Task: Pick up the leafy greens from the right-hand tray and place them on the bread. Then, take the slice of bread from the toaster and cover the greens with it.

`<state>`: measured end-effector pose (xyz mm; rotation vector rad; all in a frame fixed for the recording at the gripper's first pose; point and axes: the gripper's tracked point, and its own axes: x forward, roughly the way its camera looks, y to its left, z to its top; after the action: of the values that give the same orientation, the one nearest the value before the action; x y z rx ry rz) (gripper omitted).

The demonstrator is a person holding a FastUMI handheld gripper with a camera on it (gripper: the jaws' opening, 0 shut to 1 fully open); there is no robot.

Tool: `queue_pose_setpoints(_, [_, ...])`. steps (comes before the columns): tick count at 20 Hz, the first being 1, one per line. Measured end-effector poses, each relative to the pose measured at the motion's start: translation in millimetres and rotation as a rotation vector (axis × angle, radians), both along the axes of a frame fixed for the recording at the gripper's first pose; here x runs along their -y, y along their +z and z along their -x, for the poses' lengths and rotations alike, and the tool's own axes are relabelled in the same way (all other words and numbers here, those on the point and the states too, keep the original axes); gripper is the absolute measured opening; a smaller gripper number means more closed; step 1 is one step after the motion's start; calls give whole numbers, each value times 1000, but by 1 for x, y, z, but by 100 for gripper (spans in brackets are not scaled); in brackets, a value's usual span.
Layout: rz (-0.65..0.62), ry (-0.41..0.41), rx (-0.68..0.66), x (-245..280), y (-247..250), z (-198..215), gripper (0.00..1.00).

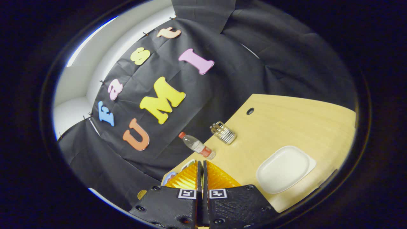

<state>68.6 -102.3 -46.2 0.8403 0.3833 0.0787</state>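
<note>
My gripper (202, 165) is shut, its two fingers pressed together with nothing visible between them. It hangs tilted above the near-left part of a light wooden table (286, 121). An empty white tray (283, 169) lies on the table to the right of the fingers. I see no greens on it and no bread in this view. A metal wire rack (223, 132), which may be the toaster, stands beyond the fingers near the table's back edge.
A clear water bottle (197, 146) with a red cap stands just beyond the fingertips, near the table's left edge. Small coloured objects (178, 171) peek out left of the fingers. A round cable hole (250, 111) sits near the back edge. Black cloth walls the booth behind.
</note>
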Motion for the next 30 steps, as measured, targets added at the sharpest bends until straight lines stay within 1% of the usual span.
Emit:
queue_pose_setpoints(3, [-37,77,-1,-56,-9,-10,0])
queue_pose_setpoints(6, [-105,133,-15,-105,-24,-20,0])
queue_pose_setpoints(9, [-176,166,-34,-145,-43,-26,0])
queue_pose_setpoints(11, [-210,162,-45,-160,-58,-30,0])
queue_pose_setpoints(14, [-228,137,-75,-165,-84,-35,0])
queue_pose_setpoints(18, [-143,74,-86,-143,-111,-34,0])
queue_pose_setpoints(21, [-128,23,-90,-122,-118,-30,0])
queue_pose_setpoints(23, [-114,5,-99,-115,-127,-29,0])
queue_pose_setpoints(26, [-86,4,-120,-111,-140,-25,0])
queue_pose_setpoints(30, [0,-42,-154,-91,-157,-19,1])
